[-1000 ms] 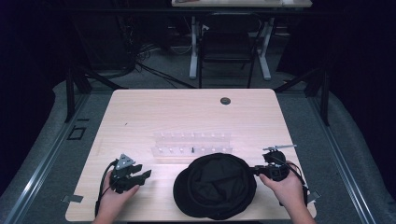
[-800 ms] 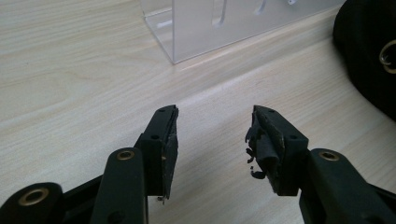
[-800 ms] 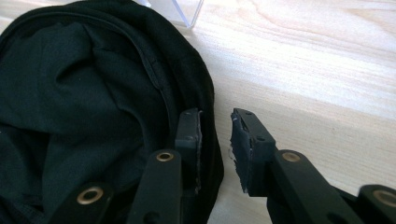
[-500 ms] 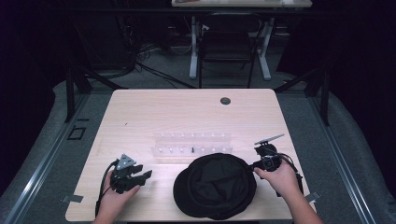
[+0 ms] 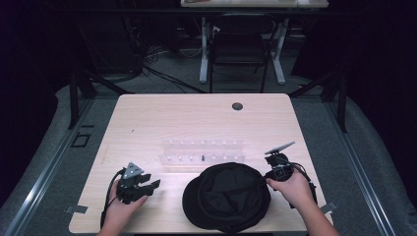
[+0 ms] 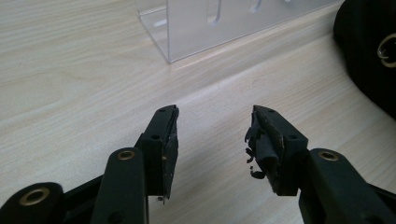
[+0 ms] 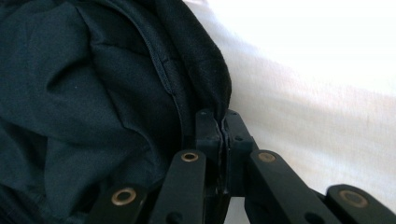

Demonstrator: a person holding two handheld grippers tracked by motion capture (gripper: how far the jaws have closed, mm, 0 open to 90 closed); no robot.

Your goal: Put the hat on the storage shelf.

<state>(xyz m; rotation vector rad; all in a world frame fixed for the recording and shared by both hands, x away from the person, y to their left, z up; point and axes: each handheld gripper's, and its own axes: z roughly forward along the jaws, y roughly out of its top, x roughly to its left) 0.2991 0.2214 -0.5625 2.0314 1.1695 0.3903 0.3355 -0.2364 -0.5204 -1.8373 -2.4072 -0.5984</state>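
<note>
Black cloth makes up the hat [image 5: 227,196], and it is lying on the near part of the bench [image 5: 196,118], between the two hands. It is looking soft and floppy, and light too, so it is likely going to sag and fold when it is lifted. The rim is looking like the best place to grab, since it is thicker there. The right tool [image 5: 268,176] has just been closing its jaws, and they are now pinching the hat's right rim tight. The left tool [image 5: 153,185] is sitting to the left of the hat, not touching it, with its jaws standing wide apart and holding nothing. A clear rack [image 5: 202,151] is standing just behind the hat.
</note>
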